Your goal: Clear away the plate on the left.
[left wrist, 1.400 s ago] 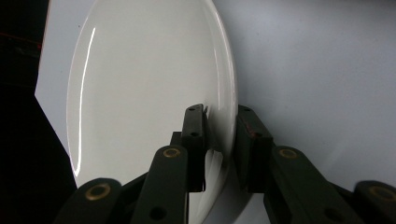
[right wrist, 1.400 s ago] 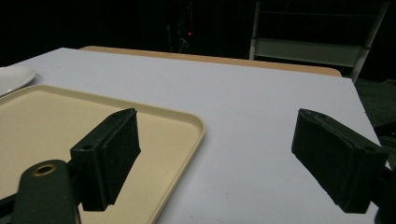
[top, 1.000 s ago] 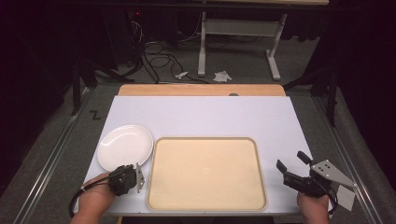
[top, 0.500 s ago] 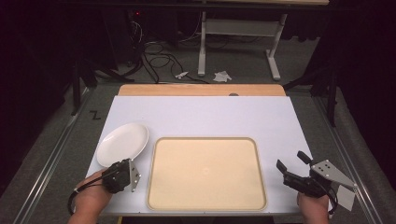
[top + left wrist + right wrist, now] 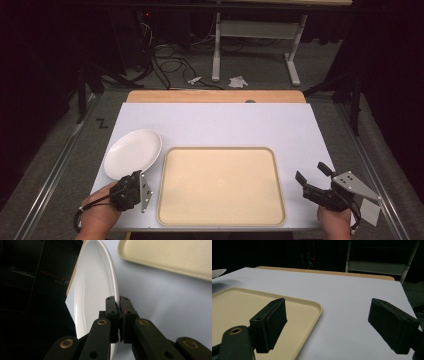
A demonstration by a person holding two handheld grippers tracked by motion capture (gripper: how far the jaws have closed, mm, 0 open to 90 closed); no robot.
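- The left gripper (image 5: pixel 140 176) sits near the table's (image 5: pixel 220 125) front left corner, its jaws clamped on the near rim of a white plate (image 5: pixel 132 152).
- In the left gripper view, the plate (image 5: pixel 95 287) rim is pinched between the two black jaws, the plate extending away toward 12 o'clock.
- A beige tray (image 5: pixel 220 185) lies just beside the plate, at its 3 o'clock.
- The right gripper (image 5: pixel 310 177) hovers at the tray's 3 o'clock, jaws spread wide, holding nothing.
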